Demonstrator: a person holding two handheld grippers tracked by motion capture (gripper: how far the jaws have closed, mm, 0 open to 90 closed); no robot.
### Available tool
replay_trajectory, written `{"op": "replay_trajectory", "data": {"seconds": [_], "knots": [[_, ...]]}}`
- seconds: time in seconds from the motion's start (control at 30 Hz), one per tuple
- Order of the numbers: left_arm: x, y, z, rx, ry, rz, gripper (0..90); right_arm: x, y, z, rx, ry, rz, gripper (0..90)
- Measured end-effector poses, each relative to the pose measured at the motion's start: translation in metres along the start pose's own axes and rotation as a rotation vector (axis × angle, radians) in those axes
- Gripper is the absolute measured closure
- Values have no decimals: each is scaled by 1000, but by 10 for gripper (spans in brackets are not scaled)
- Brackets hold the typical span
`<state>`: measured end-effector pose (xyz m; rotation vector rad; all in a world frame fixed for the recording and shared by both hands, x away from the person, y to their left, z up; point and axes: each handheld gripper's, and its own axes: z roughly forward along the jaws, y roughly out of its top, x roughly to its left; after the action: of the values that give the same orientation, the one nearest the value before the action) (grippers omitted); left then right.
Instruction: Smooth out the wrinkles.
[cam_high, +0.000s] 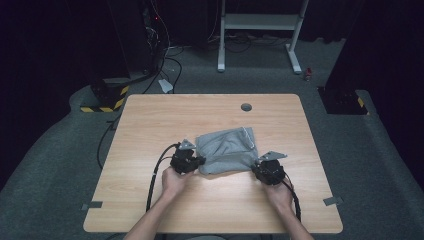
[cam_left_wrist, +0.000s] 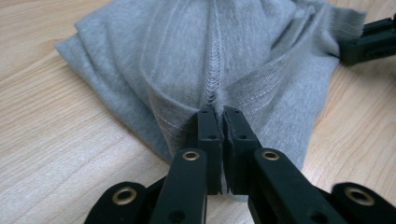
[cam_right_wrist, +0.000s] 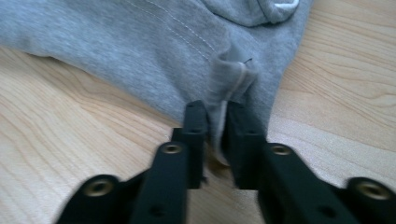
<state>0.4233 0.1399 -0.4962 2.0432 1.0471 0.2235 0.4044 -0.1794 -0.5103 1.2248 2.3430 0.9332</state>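
On the wooden table (cam_high: 150, 125), seen from the high view, the left hand (cam_high: 172, 181) sits at about seven o'clock from the table's middle, wrapped around the left gripper (cam_high: 199, 161), whose black cable (cam_high: 155, 177) loops back toward the near edge. In the left gripper view that gripper (cam_left_wrist: 219, 119) has its jaws pressed tight together on a stitched seam at the edge of the grey garment (cam_left_wrist: 219, 56), with cloth pinched between the pads and bunched into folds just above them.

The grey garment (cam_high: 227, 150) lies crumpled a little to the near side of the table's middle, stretched between the two grippers and resting on the wood. At twelve o'clock from it, well apart and near the far edge, is a round grey grommet (cam_high: 246, 107) set in the tabletop.

At about four o'clock from the garment's middle, the right gripper (cam_high: 256, 167) meets the cloth's near right corner, held by the right hand (cam_high: 280, 192). In the right gripper view its jaws (cam_right_wrist: 217, 126) stand a narrow gap apart, with a fold of the garment's (cam_right_wrist: 140, 51) edge hanging loosely between them; the pads do not squeeze it. That view is slightly blurred.
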Motion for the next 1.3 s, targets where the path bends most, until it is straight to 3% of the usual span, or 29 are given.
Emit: {"op": "replay_trajectory", "data": {"seconds": [0.07,0.23,0.33,0.4,0.5,0.57,0.67,0.83,0.97,1.07,1.3], "knots": [[-2,0,-6,-23,-4,3,838,3,1,-6,-12,5,5,666],[-8,5,-19,-56,-16,22,672,5,9,-24,-79,9,8,562],[-11,10,-19,-67,-12,30,596,5,20,-26,-100,4,14,561],[-13,12,-14,-61,-14,29,584,6,27,-20,-81,-4,7,623],[-12,13,-7,-47,-11,20,627,4,32,-8,-26,10,8,802],[-12,13,-5,-37,-15,15,720,4,31,-6,-11,8,-1,833],[-14,12,-9,-22,-27,10,815,7,27,-15,-33,13,-16,839],[-28,7,-24,-30,-47,44,857,15,17,-31,-72,26,-70,837],[-37,-3,-26,-19,-63,69,859,19,3,-36,-56,31,-82,838],[-40,-13,-23,2,-73,65,859,22,-8,-35,-35,33,-90,837],[-34,-26,-11,38,-56,38,860,24,-25,-29,-1,41,-82,835]]}}
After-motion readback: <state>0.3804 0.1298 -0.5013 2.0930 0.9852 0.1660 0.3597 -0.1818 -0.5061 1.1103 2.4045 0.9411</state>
